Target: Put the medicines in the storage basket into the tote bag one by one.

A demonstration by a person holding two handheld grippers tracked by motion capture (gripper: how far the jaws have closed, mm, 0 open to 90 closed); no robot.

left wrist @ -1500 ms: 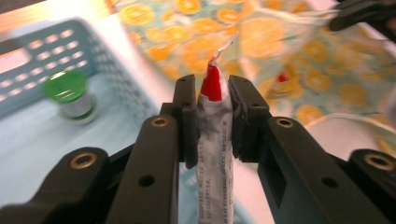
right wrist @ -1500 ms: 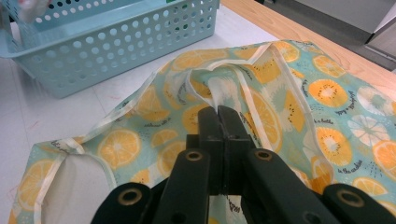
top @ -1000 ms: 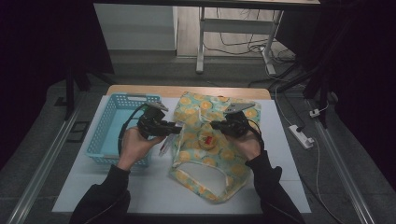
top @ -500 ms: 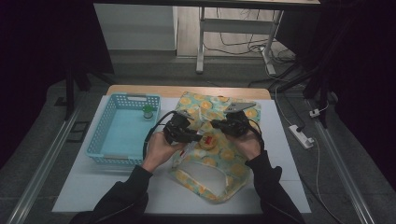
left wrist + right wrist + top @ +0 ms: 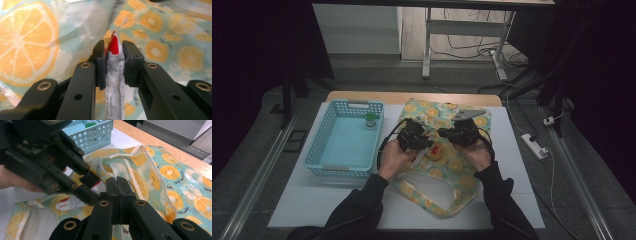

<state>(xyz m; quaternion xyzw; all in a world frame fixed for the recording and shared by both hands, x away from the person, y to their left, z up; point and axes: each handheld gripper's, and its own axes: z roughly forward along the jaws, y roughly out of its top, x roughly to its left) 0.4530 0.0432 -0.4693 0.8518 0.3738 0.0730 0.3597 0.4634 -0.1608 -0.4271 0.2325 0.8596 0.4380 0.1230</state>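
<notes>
A white table (image 5: 302,200) carries a light-blue perforated basket (image 5: 343,145) on the left, with a small green-capped item (image 5: 370,120) standing in its far corner, and an orange-slice print fabric bag (image 5: 462,190) spread flat in the middle. The bag is soft, limp cloth with pale binding along its mouth and handles; it looks light and likely to slide or bunch on the smooth tabletop, so the stitched rim is the sensible place to pinch it.

The right gripper (image 5: 118,185) rests over the bag near its opening, its jaws closed together; it appears to nip the cloth edge, though the fabric between the pads is hard to make out. The left gripper (image 5: 113,58) has its jaws clamped on a small white sachet with a red top (image 5: 114,75), held upright between the pads just above the bag's print, beside the other gripper. The sachet is thin, crinkly and nearly weightless, easily crushed or slipped; gripping across its flat middle, as here, suits it best. It seems bound for the bag's mouth.
</notes>
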